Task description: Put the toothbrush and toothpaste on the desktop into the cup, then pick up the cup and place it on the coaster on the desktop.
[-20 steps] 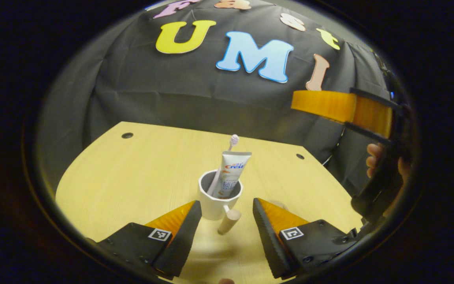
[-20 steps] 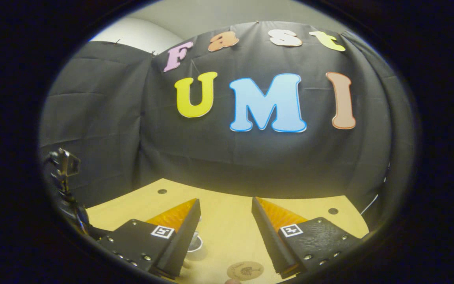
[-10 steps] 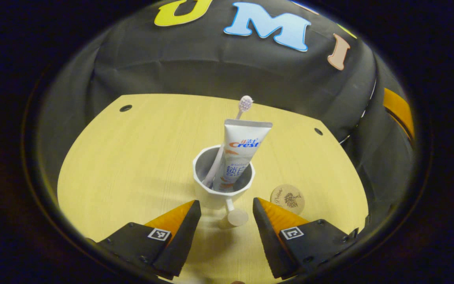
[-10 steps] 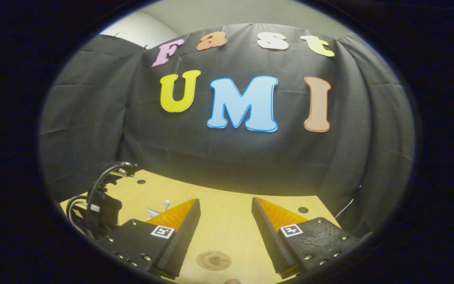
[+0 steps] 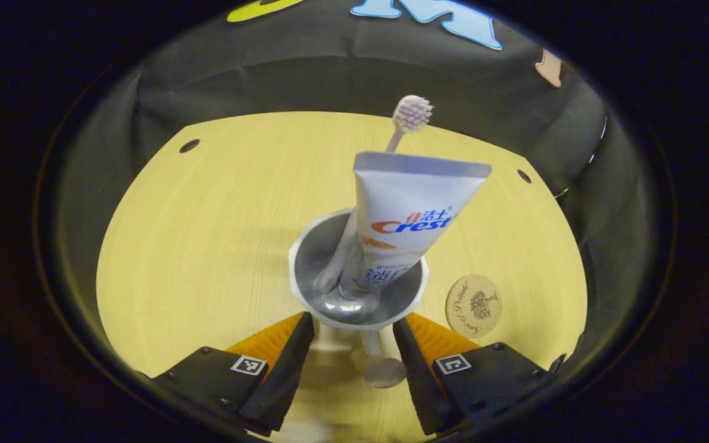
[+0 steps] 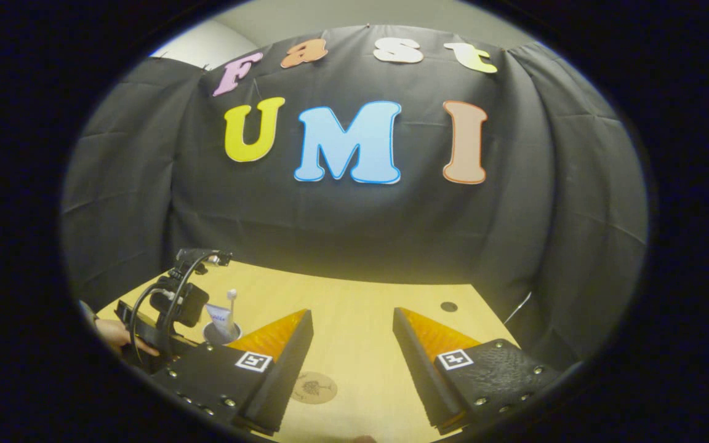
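Observation:
A white cup (image 5: 354, 289) stands on the wooden desktop (image 5: 207, 215), holding a toothpaste tube (image 5: 410, 215) and a toothbrush (image 5: 412, 112), bristles up. My left gripper (image 5: 352, 326) is open and close over the cup. The cup's peg-like handle (image 5: 374, 363) lies between its fingers, with a gap on each side. The round wooden coaster (image 5: 474, 297) lies just right of the cup. In the right gripper view, my right gripper (image 6: 351, 317) hangs open above the desktop (image 6: 354, 295). The coaster (image 6: 312, 387) sits below it; the cup (image 6: 222, 332) and the left gripper (image 6: 176, 301) are at the left.
Small round holes (image 5: 189, 146) (image 5: 524, 176) mark the desktop's far corners. The black cloth wall (image 6: 354, 227) closes in the far edge. A hand (image 6: 114, 335) holds the left gripper at the left rim of the right gripper view.
My left gripper has come forward and down onto the cup, so the handle now sits between its open fingers. The right gripper has drifted, bringing the cup and left gripper into its view.

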A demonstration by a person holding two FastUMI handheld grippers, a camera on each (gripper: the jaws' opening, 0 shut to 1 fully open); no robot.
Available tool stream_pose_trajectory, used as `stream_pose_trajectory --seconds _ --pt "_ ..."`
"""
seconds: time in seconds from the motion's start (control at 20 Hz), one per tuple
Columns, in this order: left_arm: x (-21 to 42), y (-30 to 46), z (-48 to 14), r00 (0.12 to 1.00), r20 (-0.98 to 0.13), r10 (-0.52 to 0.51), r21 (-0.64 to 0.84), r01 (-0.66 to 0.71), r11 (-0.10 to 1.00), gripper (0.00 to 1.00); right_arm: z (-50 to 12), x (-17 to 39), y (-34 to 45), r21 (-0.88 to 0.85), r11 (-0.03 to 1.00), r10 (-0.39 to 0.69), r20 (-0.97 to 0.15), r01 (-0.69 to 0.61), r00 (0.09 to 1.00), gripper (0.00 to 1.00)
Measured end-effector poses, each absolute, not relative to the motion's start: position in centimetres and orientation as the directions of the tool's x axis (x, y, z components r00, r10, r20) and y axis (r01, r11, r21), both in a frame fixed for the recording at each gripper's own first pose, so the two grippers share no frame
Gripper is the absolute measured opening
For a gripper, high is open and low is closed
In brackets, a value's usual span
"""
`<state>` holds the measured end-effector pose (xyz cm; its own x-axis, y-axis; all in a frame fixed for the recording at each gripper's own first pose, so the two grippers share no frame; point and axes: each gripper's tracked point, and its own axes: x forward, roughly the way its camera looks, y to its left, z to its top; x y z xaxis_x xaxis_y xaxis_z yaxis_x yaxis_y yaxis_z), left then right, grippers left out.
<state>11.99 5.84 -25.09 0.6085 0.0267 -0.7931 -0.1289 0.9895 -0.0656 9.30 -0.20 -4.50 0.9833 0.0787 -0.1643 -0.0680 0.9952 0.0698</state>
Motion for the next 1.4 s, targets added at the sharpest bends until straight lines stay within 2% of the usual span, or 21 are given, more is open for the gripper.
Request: stream_pose_trajectory --seconds 0.1,0.35,0.4,0.5,0.7,0.95,1.4 --pt "12.0 5.7 -25.7 0.588 -0.808 0.035 -0.052 -0.13 0.99 0.8 -4.9 9.3 -1.0 0.074 0.996 0.062 -0.173 -0.05 0.983 0.82" --pt "11.7 5.5 -26.5 0.555 -0.831 0.048 -0.031 -0.133 0.991 0.74 -5.6 8.9 -2.4 0.094 0.995 0.038 -0.189 -0.021 0.981 0.82" --pt "11.5 5.4 -26.6 0.544 -0.838 0.051 -0.029 -0.138 0.99 0.65 -5.8 8.9 -2.4 0.095 0.995 0.036 -0.191 -0.018 0.981 0.82" --pt "11.0 5.5 -27.1 0.504 -0.861 0.072 -0.008 -0.154 0.988 0.39 -5.9 8.8 -2.7 0.094 0.995 0.034 -0.195 -0.016 0.98 0.82" --pt "11.0 5.5 -27.5 0.496 -0.864 0.088 0.013 -0.153 0.988 0.36 -6.3 8.4 -2.8 0.091 0.996 0.037 -0.205 -0.019 0.978 0.82" --pt "11.3 5.1 -27.2 0.546 -0.835 0.075 0.012 -0.117 0.993 0.32 -6.7 8.2 -3.0 0.095 0.995 0.033 -0.209 -0.013 0.977 0.82" --pt "10.9 0.3 -26.2 0.584 -0.811 -0.027 -0.061 -0.039 0.997 0.32 -6.7 7.3 -3.9 0.093 0.996 0.009 -0.206 0.011 0.978 0.82"
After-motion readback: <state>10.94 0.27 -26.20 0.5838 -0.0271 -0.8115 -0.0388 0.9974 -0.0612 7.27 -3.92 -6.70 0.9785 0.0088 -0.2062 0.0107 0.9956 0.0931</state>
